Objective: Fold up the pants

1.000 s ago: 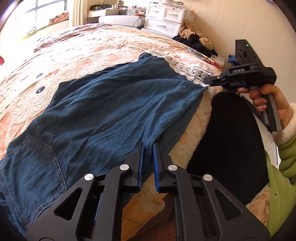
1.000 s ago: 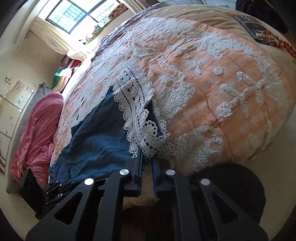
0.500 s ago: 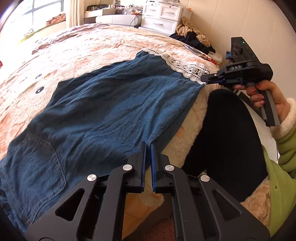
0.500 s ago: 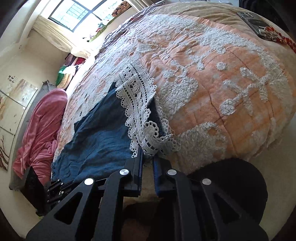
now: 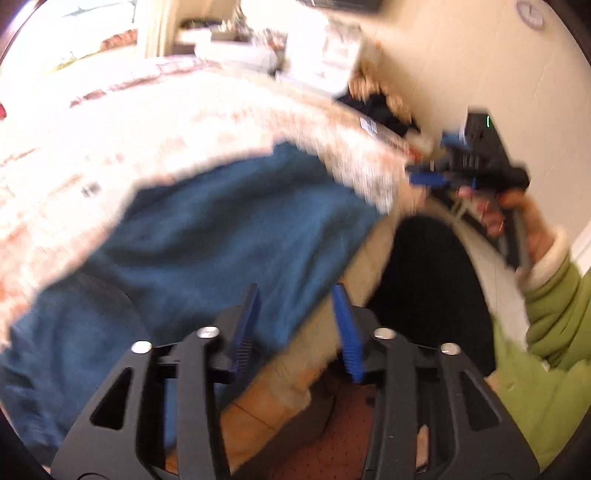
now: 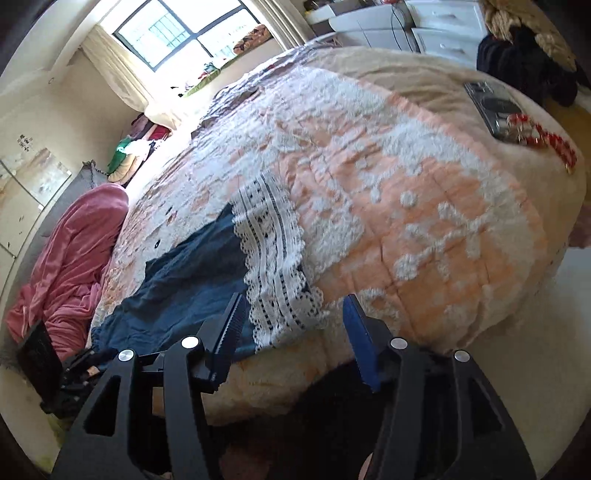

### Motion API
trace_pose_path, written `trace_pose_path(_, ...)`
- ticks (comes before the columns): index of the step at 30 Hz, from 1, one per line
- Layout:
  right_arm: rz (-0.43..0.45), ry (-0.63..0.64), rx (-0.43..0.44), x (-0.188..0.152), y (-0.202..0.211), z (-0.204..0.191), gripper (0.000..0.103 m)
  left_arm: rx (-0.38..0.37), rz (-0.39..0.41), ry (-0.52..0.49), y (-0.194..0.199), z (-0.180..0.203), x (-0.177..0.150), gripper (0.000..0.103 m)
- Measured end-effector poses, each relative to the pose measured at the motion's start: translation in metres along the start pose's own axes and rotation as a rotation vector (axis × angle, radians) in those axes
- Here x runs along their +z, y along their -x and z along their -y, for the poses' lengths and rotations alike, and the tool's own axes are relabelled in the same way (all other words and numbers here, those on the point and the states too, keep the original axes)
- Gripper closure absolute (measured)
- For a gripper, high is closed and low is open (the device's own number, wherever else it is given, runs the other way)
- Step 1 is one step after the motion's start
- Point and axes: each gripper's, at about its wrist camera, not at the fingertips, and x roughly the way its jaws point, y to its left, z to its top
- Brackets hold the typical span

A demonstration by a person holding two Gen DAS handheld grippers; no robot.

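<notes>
Blue denim pants [image 5: 221,229] with a white lace hem [image 6: 273,266] lie spread on the peach and white bedspread [image 6: 406,184]. My left gripper [image 5: 295,295] hangs just over the pants' near edge with its jaws opening. The cloth shows between the pads, but they do not press on it. My right gripper [image 6: 294,301] hovers over the lace corner at the bed's edge, jaws opening too, with nothing pinched. In the blurred left wrist view the right gripper [image 5: 424,179] sits past the hem, held by a hand.
A phone with a red bead strap [image 6: 495,107] lies on the far right of the bed. A pink blanket [image 6: 74,251] is heaped at the left. White drawers [image 6: 443,29] and dark clothes [image 6: 524,62] stand beyond. The person's black-clad leg [image 5: 432,288] and green sleeve [image 5: 546,332] are near.
Both grippers were shut on the pants' near edge and have now opened and let it go. Both have lifted away from the bed. The left wrist view has gone blurry.
</notes>
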Motion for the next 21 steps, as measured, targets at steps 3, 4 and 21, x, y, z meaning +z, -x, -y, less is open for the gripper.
trace_pose_path(3,0.024,0.086,0.006,0.024,-0.011,-0.024,0.045,0.146,0.009,-0.016,0.004,-0.022,0.032,0.052)
trace_pose_path(4,0.030,0.128,0.018,0.032,-0.017,-0.037,0.045,0.182,-0.001,-0.007,-0.001,-0.033,0.044,0.051)
trace_pose_path(21,-0.094,0.226,-0.076,0.114,-0.146,-0.038,0.039,0.163,-0.224,0.179,-0.115,-0.141,0.075,0.094)
